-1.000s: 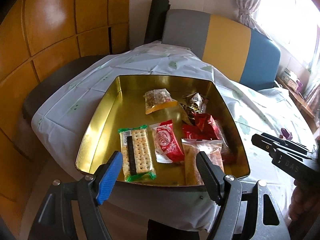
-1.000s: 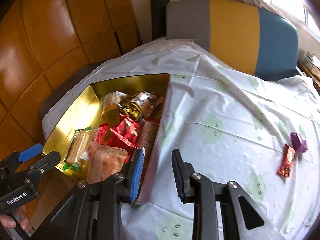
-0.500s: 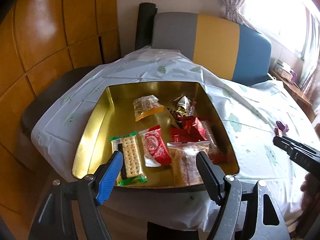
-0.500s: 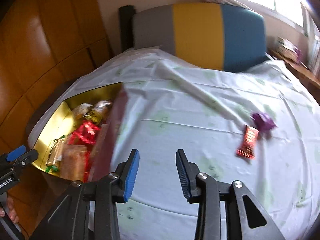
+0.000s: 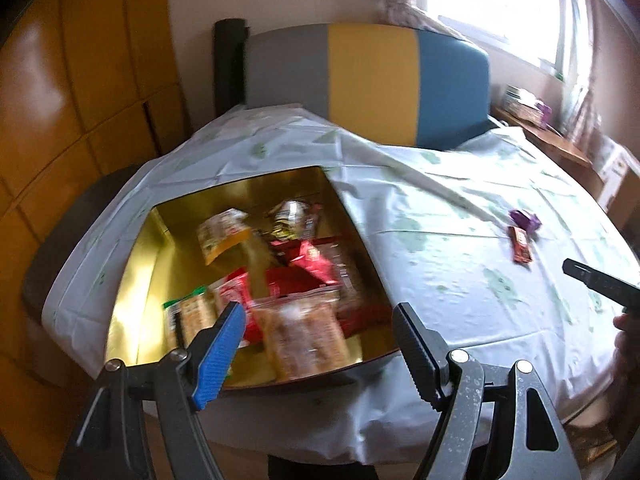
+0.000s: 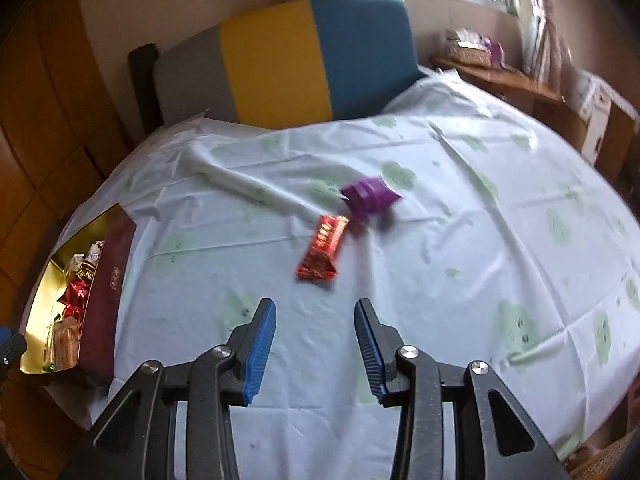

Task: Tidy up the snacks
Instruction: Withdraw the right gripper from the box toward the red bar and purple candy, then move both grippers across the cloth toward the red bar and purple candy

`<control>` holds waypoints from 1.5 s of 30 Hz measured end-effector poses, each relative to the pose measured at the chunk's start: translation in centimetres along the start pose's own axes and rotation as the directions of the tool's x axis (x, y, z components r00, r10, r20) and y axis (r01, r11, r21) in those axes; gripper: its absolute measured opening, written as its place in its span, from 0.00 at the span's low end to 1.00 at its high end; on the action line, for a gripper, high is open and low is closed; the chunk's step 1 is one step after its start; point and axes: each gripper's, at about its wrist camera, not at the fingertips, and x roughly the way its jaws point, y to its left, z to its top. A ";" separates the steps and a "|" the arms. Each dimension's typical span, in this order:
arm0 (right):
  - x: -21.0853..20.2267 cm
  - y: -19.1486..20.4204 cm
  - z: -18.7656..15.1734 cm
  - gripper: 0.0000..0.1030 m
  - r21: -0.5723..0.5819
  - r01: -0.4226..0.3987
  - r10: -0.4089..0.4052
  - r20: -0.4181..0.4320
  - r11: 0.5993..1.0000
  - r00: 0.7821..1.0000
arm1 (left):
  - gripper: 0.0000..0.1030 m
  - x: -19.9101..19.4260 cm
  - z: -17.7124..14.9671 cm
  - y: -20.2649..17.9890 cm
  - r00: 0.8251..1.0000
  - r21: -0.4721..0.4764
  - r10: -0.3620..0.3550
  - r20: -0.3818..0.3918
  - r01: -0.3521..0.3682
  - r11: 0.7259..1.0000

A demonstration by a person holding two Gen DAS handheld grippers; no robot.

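Right gripper (image 6: 315,346) pointing at red snack (image 6: 323,247) on cloth (image 6: 460,264), jaws wide, holding nothing, likely lining up to grab. Purple snack (image 6: 370,197) lying just beside. Left gripper (image 5: 318,350) waiting over tin (image 5: 132,300), jaws wide, holding nothing. Most snacks sitting in tin.

Bare tablecloth (image 6: 460,264) is lying between the right gripper (image 6: 315,344), whose jaws are standing apart with nothing between them, and the red packet (image 6: 323,249), with the purple packet (image 6: 370,196) touching its far end and cloth showing on the other sides. The tin (image 5: 132,280) is sitting at the table's left edge, its right half crowded with snacks (image 5: 298,296) and its left floor bare, under the spread-jawed left gripper (image 5: 320,344). The chair (image 6: 280,64) is closing off the far side.
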 end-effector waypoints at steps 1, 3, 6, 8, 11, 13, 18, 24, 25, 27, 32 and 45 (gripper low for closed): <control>0.0 -0.7 -0.2 0.40 0.015 -0.005 0.005 -0.008 1.000 1.000 | 0.74 0.1 0.1 -0.5 1.000 0.013 -0.006 -0.002 0.006 1.000; 0.0 -1.6 -0.7 0.42 0.024 0.007 -0.007 -0.012 1.000 1.000 | 0.74 0.3 0.4 -1.7 1.000 0.049 -0.019 -0.007 0.019 0.999; 0.0 -2.4 -1.4 0.42 0.047 0.002 -0.001 -0.026 0.999 1.000 | 0.74 0.4 0.6 -3.5 0.999 0.096 -0.040 -0.013 0.041 0.995; 0.1 -2.9 -1.7 0.42 0.055 0.004 -0.002 -0.029 0.998 1.000 | 0.74 0.7 0.7 -4.6 0.998 0.120 -0.053 -0.023 0.055 0.991; 0.0 -3.6 -2.0 0.42 0.070 0.004 -0.002 -0.027 0.998 1.000 | 0.74 1.2 0.7 -6.0 0.997 0.156 -0.072 -0.032 0.077 0.985; 0.0 -4.1 -2.1 0.42 0.077 0.004 -0.002 -0.022 0.997 1.000 | 0.74 1.6 0.8 -7.0 0.996 0.179 -0.083 -0.039 0.088 0.980; -0.4 -4.8 -2.3 0.46 0.083 -0.033 0.034 -0.006 0.996 0.999 | 0.74 2.4 1.4 -9.1 0.993 0.225 -0.102 -0.051 0.111 0.968; 0.0 -5.8 -2.6 0.51 0.103 -0.028 0.029 -0.014 0.994 0.999 | 0.74 3.4 1.9 -11.7 0.990 0.270 -0.123 -0.067 0.136 0.953; 0.2 -6.0 -2.7 0.51 0.109 -0.022 0.025 -0.019 0.994 1.000 | 0.74 3.5 1.9 -11.9 0.990 0.274 -0.125 -0.069 0.140 0.951; 0.5 -6.5 -2.8 0.52 0.118 -0.007 0.011 -0.033 0.993 0.999 | 0.74 3.8 1.9 -12.6 0.988 0.284 -0.132 -0.077 0.148 0.947; 0.9 -7.1 -3.1 0.56 0.109 0.033 -0.029 -0.041 0.993 0.999 | 0.74 4.8 1.7 -13.7 0.980 0.271 -0.156 -0.122 0.184 0.945; 1.3 -7.4 -3.6 0.57 0.083 0.102 -0.098 -0.056 0.991 0.994 | 0.74 5.5 0.8 -15.0 0.974 0.276 -0.158 -0.162 0.198 0.941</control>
